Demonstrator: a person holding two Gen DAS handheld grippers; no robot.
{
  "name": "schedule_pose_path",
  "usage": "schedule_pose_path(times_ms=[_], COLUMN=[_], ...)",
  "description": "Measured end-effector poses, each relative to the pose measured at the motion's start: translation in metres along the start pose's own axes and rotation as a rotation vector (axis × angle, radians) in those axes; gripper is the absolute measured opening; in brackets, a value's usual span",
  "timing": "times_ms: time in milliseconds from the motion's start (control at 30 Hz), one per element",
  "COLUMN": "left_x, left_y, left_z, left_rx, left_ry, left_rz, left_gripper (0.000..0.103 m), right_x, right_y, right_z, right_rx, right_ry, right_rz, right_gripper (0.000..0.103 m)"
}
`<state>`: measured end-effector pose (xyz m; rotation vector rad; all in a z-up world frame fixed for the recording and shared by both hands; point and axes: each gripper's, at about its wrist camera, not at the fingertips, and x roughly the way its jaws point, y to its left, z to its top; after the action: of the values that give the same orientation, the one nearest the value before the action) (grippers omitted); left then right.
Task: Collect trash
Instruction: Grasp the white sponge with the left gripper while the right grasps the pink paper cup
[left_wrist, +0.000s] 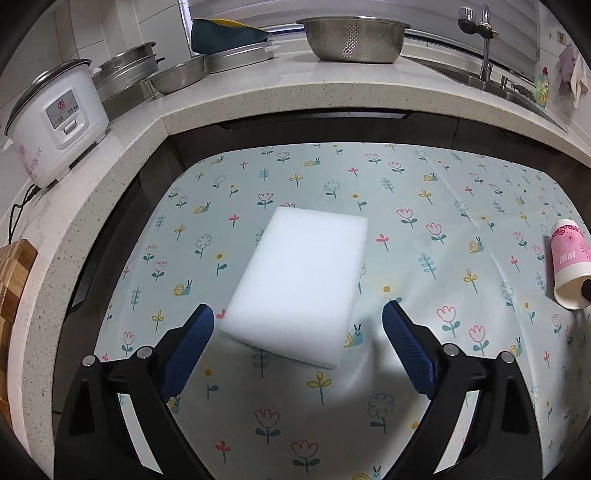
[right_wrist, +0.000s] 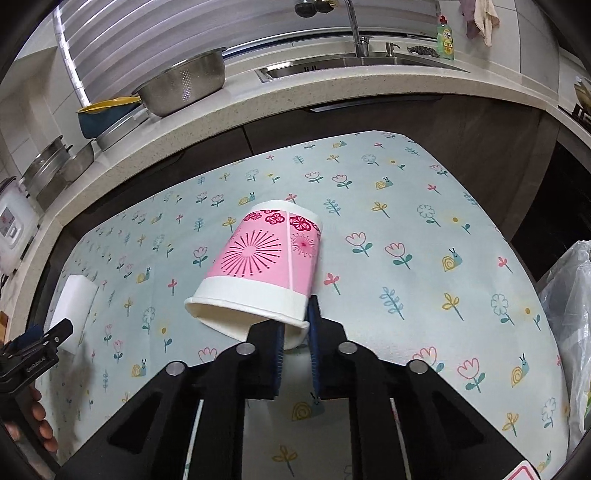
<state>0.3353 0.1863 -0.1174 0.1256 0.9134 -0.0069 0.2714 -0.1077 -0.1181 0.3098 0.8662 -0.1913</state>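
Right gripper is pinched nearly closed on the paper cup rim; one pad sits inside the mouth, the other outside the wall, so we've got it by the lip w/ the cup on its side, base pointing away from the jaws. Thin paper wall, so we judge a light squeeze is enough; clamp harder and the rim folds and slips. Lift first, then swing toward the plastic bag, which sits off to the right of the jaws past the table edge.

Left gripper is wide open, holding nothing; the white sponge block lies right between and just ahead of the pads, turned a bit askew to them. We'd say rotate to square up across its narrow width before closing; foam gives, so centre it btwn the pads.

Room: floral tablecloth is bare around both items; countertop edge runs beyond the jaws, well apart. The two grippers are near each other, so we'd move one at a time.
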Motion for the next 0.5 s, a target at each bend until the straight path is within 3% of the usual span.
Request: schedule_pose_path(times_ms=[233,367,500], left_x=[0.016,0.013,0.007], left_y=[0.0,-0.004,-0.009], left_z=[0.001,0.002,0.0], left_rx=[-0.018,-0.015,-0.016], left_ry=[0.025,0.023,0.029], left_rz=[-0.015,-0.006,-0.036], left_gripper=[0.087,0.074,0.071], right_x=[-0.009,-0.019,-0.031], right_y=[0.007,0.011,0.017], right_z=[-0.003,-0.01,-0.022], right_rx=[0.009,0.013,0.004], right_ry=[-0.016,-0.02,-0.016], right_rz=[0.007,0.019,0.033], right_gripper=[0.004,0.004,0.004])
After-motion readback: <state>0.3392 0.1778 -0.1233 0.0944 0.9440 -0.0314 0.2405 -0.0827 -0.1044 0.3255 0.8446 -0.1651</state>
